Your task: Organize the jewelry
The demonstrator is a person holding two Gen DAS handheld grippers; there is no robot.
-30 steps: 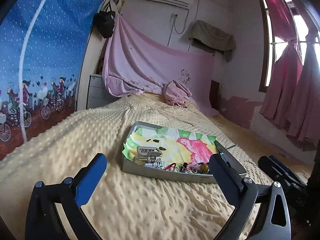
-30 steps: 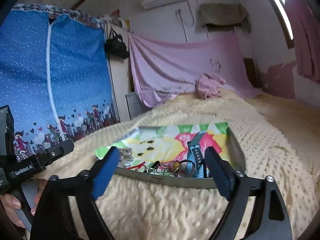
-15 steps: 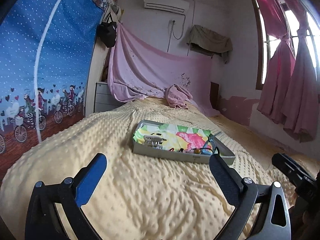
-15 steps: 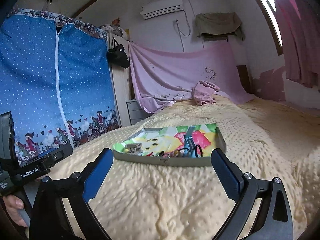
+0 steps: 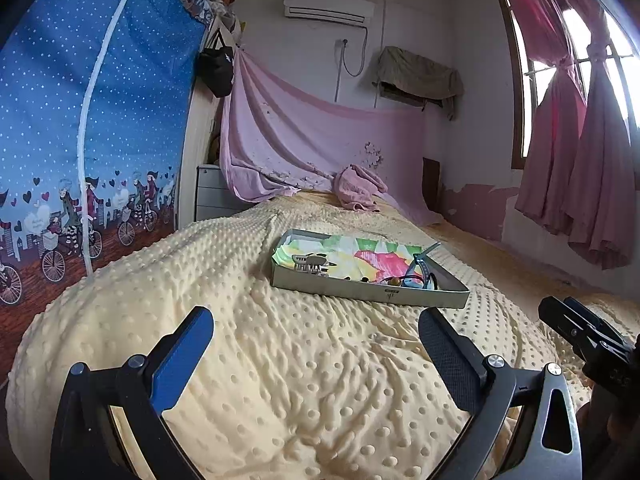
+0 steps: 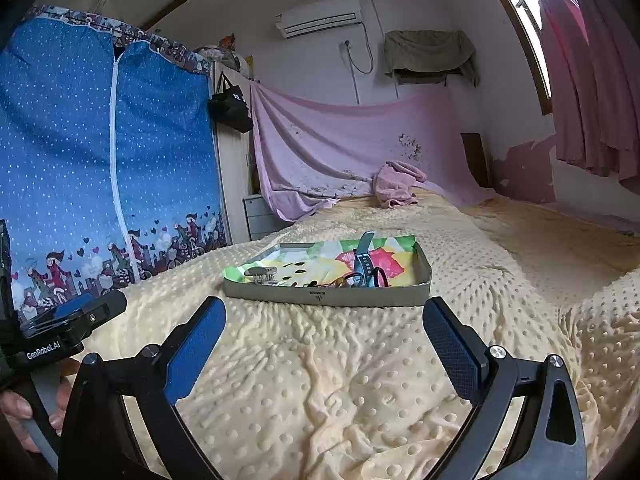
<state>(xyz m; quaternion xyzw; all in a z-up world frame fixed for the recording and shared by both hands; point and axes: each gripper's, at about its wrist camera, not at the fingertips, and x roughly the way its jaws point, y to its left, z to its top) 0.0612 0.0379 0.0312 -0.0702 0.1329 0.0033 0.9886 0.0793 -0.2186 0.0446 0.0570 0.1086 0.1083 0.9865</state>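
A shallow grey tray (image 5: 360,292) (image 6: 320,298) lined with bright patterned paper lies on the yellow dotted bedspread. Inside it sit a silver hair clip (image 5: 310,262) (image 6: 262,274), a blue watch (image 5: 418,270) (image 6: 364,264) and a tangle of small jewelry (image 5: 394,280) (image 6: 336,282) along its near wall. My left gripper (image 5: 316,344) is open with nothing between its fingers, well short of the tray. My right gripper (image 6: 324,332) is open and empty too, just in front of the tray's near wall.
The yellow bedspread (image 5: 300,380) spreads around the tray in soft folds. A pink cloth bundle (image 5: 358,188) lies at the bed's far end. A blue printed wardrobe cover (image 5: 80,140) stands left, pink curtains (image 5: 580,152) right. A hand holds the left gripper's handle (image 6: 40,360).
Both grippers have pulled back from the tray, which now looks smaller and farther off. The right gripper's fingers have spread a little wider.
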